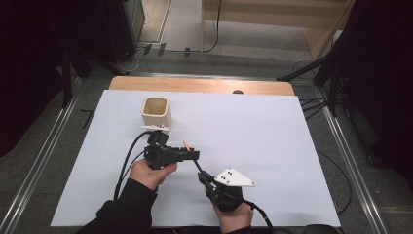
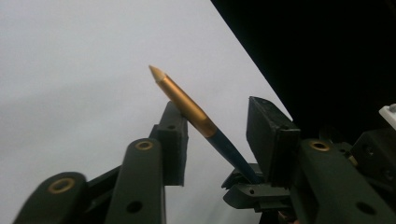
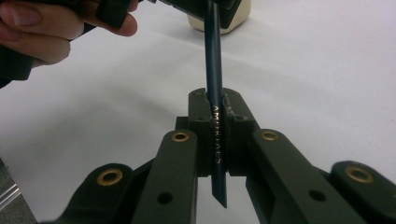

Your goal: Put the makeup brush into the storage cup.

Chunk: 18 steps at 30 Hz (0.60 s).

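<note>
Two grippers meet over the white table [image 1: 272, 146] at about six o'clock from the cream cup [image 1: 156, 113]. Our right gripper [image 3: 215, 109] is clenched on the dark blue pencil [image 3: 215, 93], pads pressed to its shaft. We see the pencil slanting up toward eleven o'clock, its gold tip [image 2: 159, 73] poking out between the pads of our left gripper [image 2: 219, 135], which stand apart around it without pressing.

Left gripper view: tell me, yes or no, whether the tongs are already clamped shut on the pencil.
No: the pencil leans against one pad, with a clear gap to the other pad of the left tongs.
</note>
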Each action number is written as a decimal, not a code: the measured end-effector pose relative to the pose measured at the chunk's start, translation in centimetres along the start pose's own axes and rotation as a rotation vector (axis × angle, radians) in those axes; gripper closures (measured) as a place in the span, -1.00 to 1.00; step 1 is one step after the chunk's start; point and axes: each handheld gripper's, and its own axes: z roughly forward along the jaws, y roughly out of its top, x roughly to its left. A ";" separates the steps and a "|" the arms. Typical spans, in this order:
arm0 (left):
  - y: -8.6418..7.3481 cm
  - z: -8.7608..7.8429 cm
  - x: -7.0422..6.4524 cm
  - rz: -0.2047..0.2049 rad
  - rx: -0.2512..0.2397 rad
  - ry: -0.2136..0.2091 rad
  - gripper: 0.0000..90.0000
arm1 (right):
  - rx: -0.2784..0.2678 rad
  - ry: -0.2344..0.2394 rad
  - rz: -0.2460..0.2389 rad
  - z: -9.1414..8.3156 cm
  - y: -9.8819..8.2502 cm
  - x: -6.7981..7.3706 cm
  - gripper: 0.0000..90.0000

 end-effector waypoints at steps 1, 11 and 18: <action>0.0 0.0 0.0 0.004 0.001 0.005 0.37 | 0.001 0.001 -0.001 0.0 0.0 0.0 0.89; 0.0 -0.1 -0.1 -0.005 0.012 -0.022 0.63 | 0.012 0.001 -0.013 0.1 0.0 0.1 0.90; 0.1 -0.4 -0.4 -0.011 0.025 -0.056 0.80 | 0.037 0.008 -0.019 0.5 -0.1 0.5 0.90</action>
